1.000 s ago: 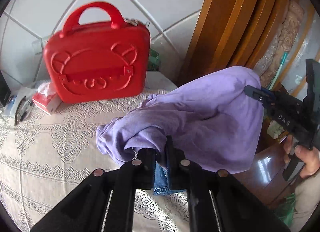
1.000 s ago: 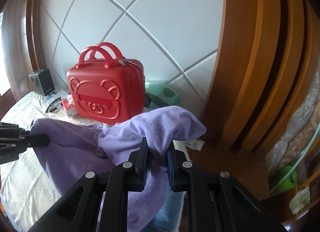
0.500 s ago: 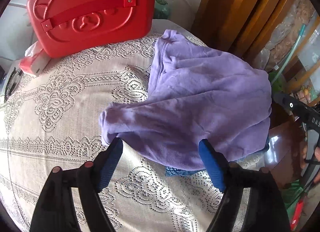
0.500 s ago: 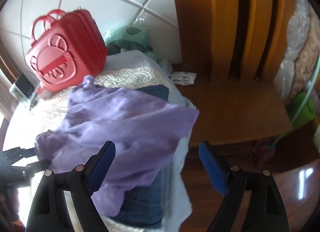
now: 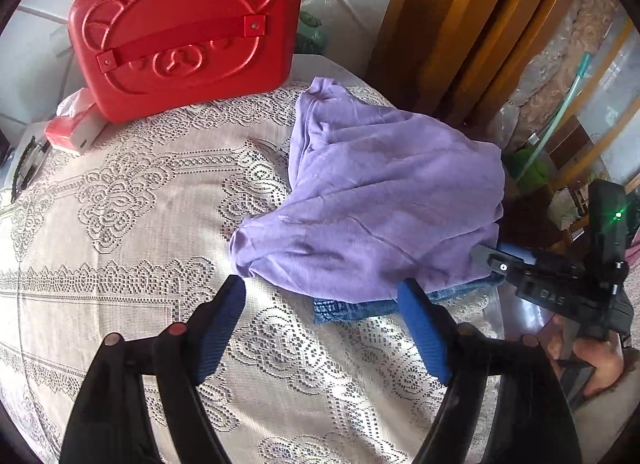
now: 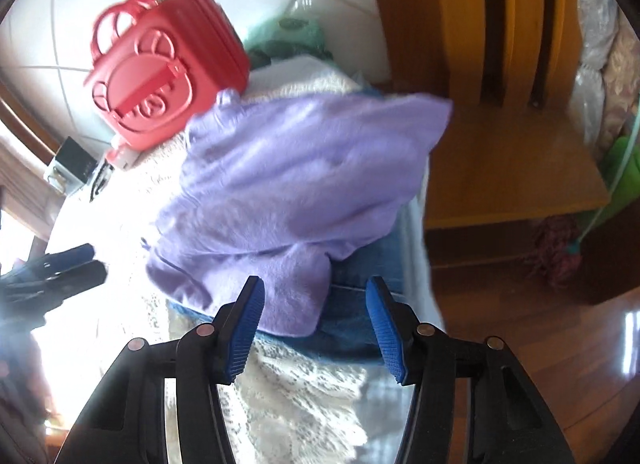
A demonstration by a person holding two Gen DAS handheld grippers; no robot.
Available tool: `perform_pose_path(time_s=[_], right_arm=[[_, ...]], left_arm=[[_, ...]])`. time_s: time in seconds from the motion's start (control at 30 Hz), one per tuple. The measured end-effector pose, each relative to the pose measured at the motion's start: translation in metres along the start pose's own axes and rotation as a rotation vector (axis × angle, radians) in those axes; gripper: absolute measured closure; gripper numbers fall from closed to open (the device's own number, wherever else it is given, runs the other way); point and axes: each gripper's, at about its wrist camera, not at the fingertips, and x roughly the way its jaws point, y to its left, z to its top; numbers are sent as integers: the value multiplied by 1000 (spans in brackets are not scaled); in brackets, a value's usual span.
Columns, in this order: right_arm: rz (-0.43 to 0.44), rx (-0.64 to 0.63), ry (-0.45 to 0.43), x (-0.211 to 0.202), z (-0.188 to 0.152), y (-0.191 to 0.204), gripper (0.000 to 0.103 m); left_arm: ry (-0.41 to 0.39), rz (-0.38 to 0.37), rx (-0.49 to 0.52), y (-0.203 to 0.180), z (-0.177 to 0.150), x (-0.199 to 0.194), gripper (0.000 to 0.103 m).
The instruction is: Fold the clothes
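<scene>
A purple garment (image 5: 380, 204) lies crumpled on the lace tablecloth (image 5: 140, 224) near the table's right edge, on top of a blue denim piece (image 5: 360, 308). My left gripper (image 5: 324, 312) is open, just in front of the garment's near edge, holding nothing. My right gripper (image 6: 316, 304) is open over the garment's near corner (image 6: 288, 300) and the denim (image 6: 352, 328), holding nothing. The right gripper also shows at the right of the left wrist view (image 5: 560, 284). The left gripper shows at the left of the right wrist view (image 6: 52, 276).
A red bear-face case (image 5: 188, 28) stands at the table's back, with a small red-and-white packet (image 5: 76, 128) beside it. Wooden door frames (image 5: 460, 24) and a wooden bench (image 6: 512, 168) stand right of the table. The table edge drops off to the right.
Both grippers held the purple garment up one second ago; they let go and opened. The garment now lies on the table. The right gripper has come closer to its near corner.
</scene>
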Motion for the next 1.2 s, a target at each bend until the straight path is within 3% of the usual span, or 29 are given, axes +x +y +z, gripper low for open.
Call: perform_pose_path(time_s=[0.03, 0.07, 0.23, 0.33, 0.37, 0.4, 0.47, 0.53, 0.57, 0.63, 0.67, 0.83, 1.0, 1.2], right_arm=[[-3, -1, 7, 6, 0, 2, 89], [-1, 4, 14, 9, -1, 3, 95], [-27, 1, 8, -30, -26, 4, 95], [-44, 10, 55, -39, -49, -3, 94], [-46, 17, 69, -38, -54, -5, 92], [-69, 21, 71, -40, -58, -7, 83], [-103, 17, 33, -49, -63, -6, 55], [-117, 6, -28, -64, -66, -1, 35], [-124, 0, -58, -71, -68, 2, 32], [-141, -39, -110, -84, -70, 13, 12], [-159, -66, -131, -88, -70, 20, 8], [-208, -123, -202, -101, -74, 40, 2], [-214, -115, -229, -103, -74, 53, 2], [-212, -79, -255, -105, -78, 58, 1]], left_arm=[[-1, 3, 1, 0, -1, -2, 25], [-2, 3, 2, 0, -2, -3, 25], [3, -10, 15, -2, -3, -5, 25], [0, -39, 29, -9, -1, -5, 25], [0, -48, 39, -12, -1, -6, 25], [-4, -49, 51, -16, -1, -9, 25], [-21, -22, 85, -26, -3, -14, 25], [-37, 7, 132, -36, -5, -20, 25], [-47, 16, 147, -41, -6, -23, 25], [-64, 26, 157, -48, -6, -31, 25], [-74, 21, 156, -49, -5, -35, 25], [-105, -90, 124, -40, -10, -48, 25], [-105, -15, 152, -43, -12, -49, 25], [-116, -12, 173, -47, -16, -52, 25]])
